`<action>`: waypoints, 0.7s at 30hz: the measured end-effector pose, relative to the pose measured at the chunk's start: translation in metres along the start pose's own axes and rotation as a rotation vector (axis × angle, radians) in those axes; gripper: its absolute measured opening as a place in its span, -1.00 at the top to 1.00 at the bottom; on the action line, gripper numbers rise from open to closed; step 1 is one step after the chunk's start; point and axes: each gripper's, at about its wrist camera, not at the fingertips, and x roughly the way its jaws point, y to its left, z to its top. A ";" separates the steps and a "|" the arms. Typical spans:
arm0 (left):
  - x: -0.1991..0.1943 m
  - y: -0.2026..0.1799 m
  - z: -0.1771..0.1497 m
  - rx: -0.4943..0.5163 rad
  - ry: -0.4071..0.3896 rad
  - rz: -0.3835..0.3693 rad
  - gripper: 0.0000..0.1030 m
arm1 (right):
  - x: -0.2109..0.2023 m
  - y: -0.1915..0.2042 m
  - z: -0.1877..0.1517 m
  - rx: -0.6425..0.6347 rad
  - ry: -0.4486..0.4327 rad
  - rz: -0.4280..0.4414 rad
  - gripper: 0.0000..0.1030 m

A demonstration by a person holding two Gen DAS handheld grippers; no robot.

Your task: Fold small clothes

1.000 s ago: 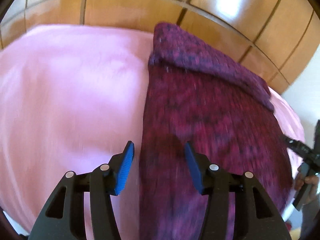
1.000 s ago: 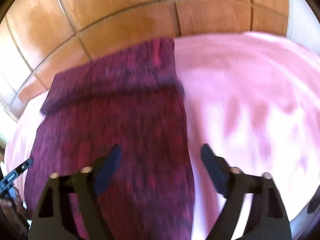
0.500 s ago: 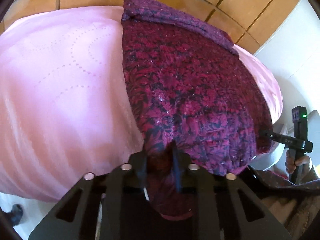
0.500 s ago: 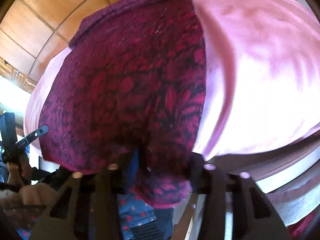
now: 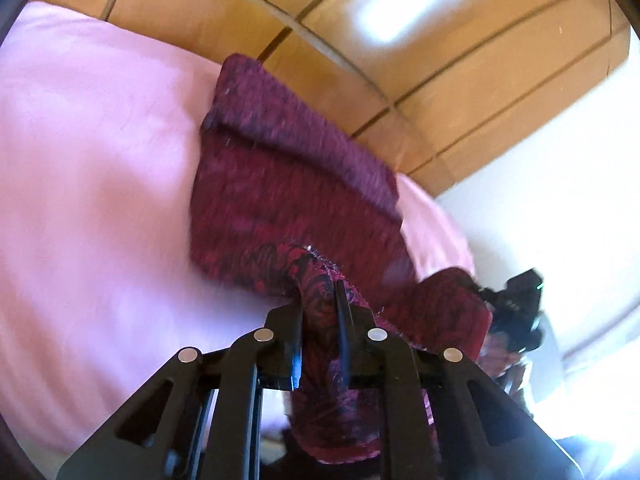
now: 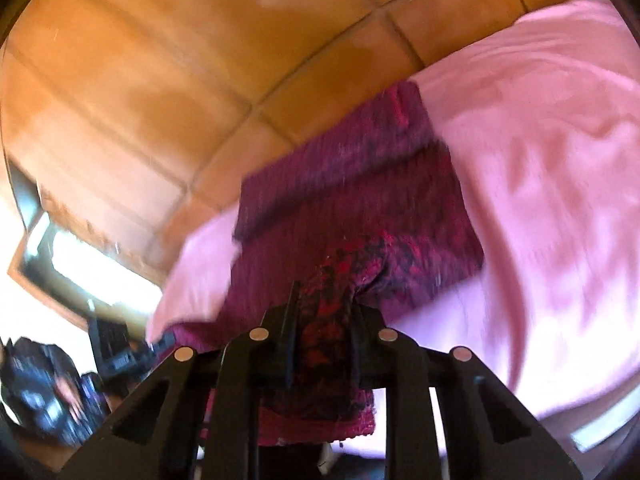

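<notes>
1. My left claw [image 5: 318, 304] is clenched on a bunched near corner of the maroon knit garment [image 5: 280, 184]; cloth fills the gap between the fingers and hangs below them.
2. My right claw [image 6: 322, 312] is likewise clenched on the other near corner of the same garment [image 6: 360, 208], with a hemmed flap drooping under the fingers.
3. Between the two claws the near edge is lifted off the surface; ahead of both, the far part lies flat, with a band already turned over at the far end.
4. Handling, as I judge it: soft, limp, fairly thick knit. It sags wherever unsupported and should not slip easily from the pads. Light enough for corner holds. Not fragile, though loose stitches could snag.
5. Where to hold: the two near corners, as now. That keeps the edge taut so it can be carried forward over the far part.
6. Surface: a pink bedsheet [image 5: 88, 168] under and ahead of the claws, spreading wide to my left in the left view and to my right in the right view. Soft, slightly rumpled.
7. Room: a wooden panelled headboard [image 6: 160, 92] beyond the far edge of the bed; white wall off to the right of my left claw. Views are motion-blurred.
</notes>
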 end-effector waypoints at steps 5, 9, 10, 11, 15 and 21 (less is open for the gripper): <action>0.039 0.010 0.045 -0.059 -0.021 0.000 0.76 | 0.042 -0.010 0.040 0.049 -0.026 -0.049 0.65; 0.075 0.029 0.080 -0.152 0.015 0.011 0.76 | 0.076 -0.025 0.069 0.097 0.000 -0.109 0.64; 0.079 0.038 0.087 -0.201 0.025 0.000 0.71 | 0.083 -0.028 0.074 0.099 0.011 -0.105 0.61; 0.084 0.046 0.095 -0.251 0.035 -0.011 0.67 | 0.087 -0.032 0.078 0.110 0.016 -0.099 0.49; 0.070 0.055 0.104 -0.293 -0.009 -0.064 0.19 | 0.088 -0.046 0.087 0.208 0.010 0.014 -0.60; 0.031 0.073 0.084 -0.194 -0.094 0.070 -0.30 | 0.030 -0.053 0.071 0.170 -0.079 0.053 -0.78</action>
